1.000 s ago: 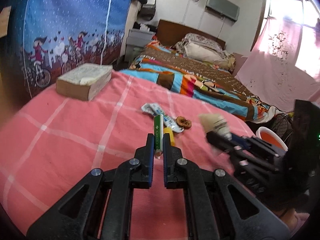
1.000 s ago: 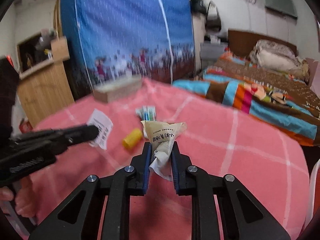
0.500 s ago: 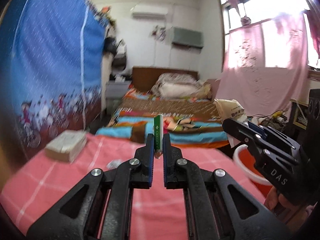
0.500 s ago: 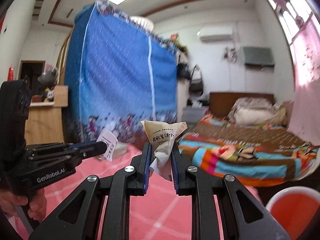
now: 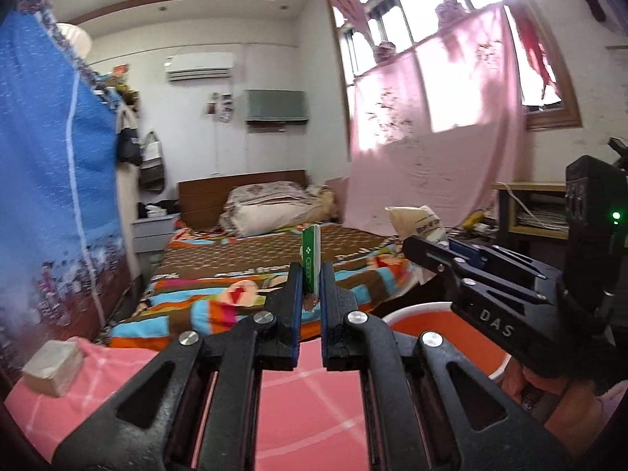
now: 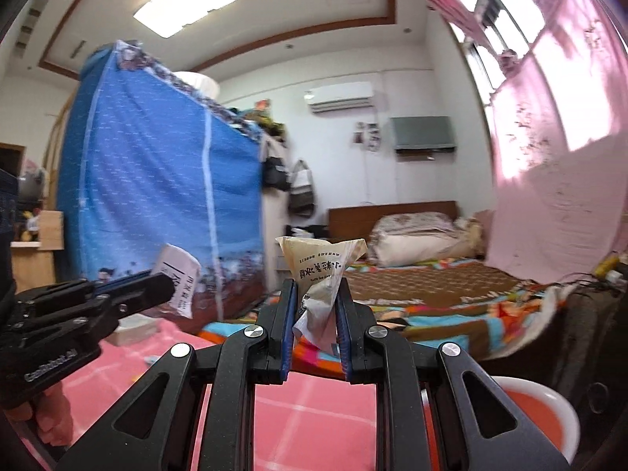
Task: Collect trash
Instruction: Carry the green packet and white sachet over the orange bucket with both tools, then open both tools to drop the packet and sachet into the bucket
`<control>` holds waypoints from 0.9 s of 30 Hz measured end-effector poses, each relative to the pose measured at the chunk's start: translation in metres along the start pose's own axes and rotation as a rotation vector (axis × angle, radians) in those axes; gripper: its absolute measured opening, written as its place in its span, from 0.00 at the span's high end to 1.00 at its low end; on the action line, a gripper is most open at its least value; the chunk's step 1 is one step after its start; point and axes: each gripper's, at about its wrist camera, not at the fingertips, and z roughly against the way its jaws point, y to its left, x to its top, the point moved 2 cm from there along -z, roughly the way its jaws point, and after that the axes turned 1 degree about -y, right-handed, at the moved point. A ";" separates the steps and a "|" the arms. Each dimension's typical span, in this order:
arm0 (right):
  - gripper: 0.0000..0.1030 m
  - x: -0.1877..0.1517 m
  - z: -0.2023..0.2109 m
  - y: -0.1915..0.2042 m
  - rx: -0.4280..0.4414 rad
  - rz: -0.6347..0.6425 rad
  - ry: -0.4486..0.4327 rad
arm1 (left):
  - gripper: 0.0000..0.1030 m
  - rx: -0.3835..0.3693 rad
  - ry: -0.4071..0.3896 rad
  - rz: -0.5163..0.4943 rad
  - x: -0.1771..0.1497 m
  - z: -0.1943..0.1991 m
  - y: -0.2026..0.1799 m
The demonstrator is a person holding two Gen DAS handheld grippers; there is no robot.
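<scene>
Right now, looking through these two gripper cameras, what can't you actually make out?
- Orange bin: left view, the right gripper covers most of it; its inside is hidden.
- Green-edged wrapper: edge-on in the left gripper; its face is unreadable.
- Cream packet: right view, its lower part is hidden between the fingers.
- Pink bedspread: mostly behind gripper frames, so remaining trash is unseen.

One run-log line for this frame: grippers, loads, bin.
left gripper: shut on green-white slip | right gripper: shut on cream wrapper | orange bin: beyond pink tablecloth, nothing dropped yet
</scene>
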 end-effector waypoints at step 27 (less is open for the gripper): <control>0.80 -0.048 -0.003 -0.115 -0.248 -0.223 0.324 | 0.89 -0.303 0.388 0.228 -0.043 -0.122 -0.090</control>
